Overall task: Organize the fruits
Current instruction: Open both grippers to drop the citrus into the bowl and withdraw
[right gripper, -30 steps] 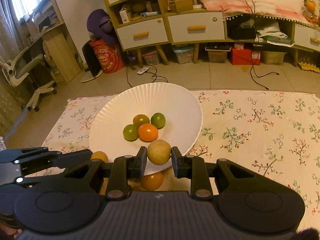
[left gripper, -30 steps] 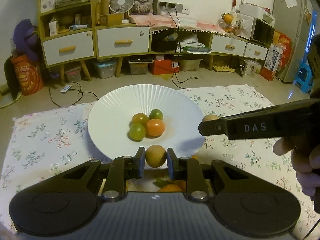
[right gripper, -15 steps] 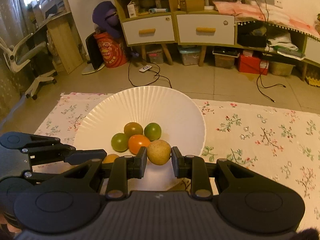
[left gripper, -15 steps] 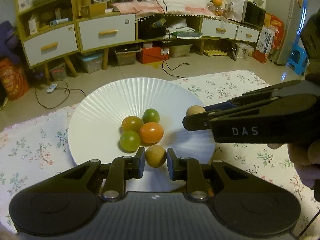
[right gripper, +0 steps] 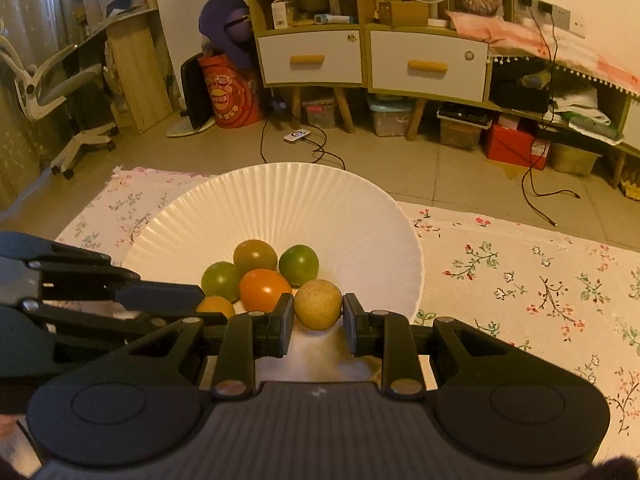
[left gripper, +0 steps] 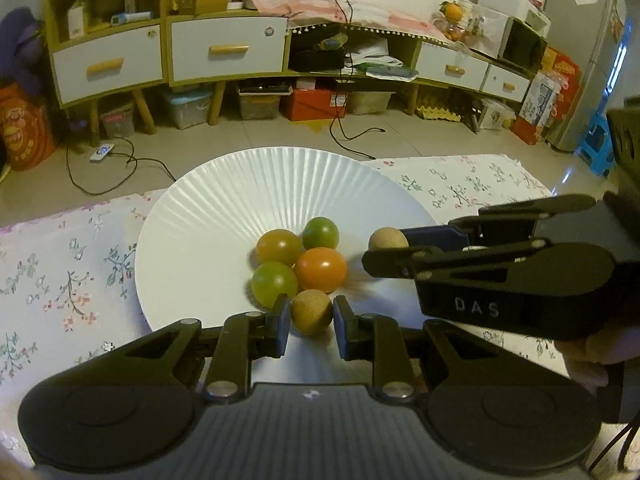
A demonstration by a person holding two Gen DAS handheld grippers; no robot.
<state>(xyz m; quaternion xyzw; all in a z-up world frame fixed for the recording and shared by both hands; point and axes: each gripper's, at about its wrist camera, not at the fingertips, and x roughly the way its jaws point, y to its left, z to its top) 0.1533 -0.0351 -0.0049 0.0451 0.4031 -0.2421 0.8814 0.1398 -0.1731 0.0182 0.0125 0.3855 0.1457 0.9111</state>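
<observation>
A white ribbed plate (left gripper: 240, 200) (right gripper: 304, 200) holds several small fruits: two green, one olive, one orange (left gripper: 321, 269) (right gripper: 265, 289). My left gripper (left gripper: 310, 317) is shut on a tan round fruit (left gripper: 311, 311) held over the plate's near part, beside the cluster. My right gripper (right gripper: 318, 312) is shut on a pale yellow round fruit (right gripper: 318, 305), also over the plate just right of the cluster. In the left wrist view the right gripper (left gripper: 384, 250) comes in from the right with its fruit (left gripper: 387, 239). In the right wrist view the left gripper (right gripper: 200, 304) shows at the left with its fruit (right gripper: 216, 306).
The plate sits on a floral cloth (left gripper: 60, 272) (right gripper: 520, 280) on a low table. Beyond are the tiled floor with cables, drawer cabinets (left gripper: 224, 50), storage boxes and an office chair (right gripper: 60, 92).
Both grippers moved forward with their fruits, from the plate's near rim to over the plate beside the cluster. The right gripper came closer to the left one.
</observation>
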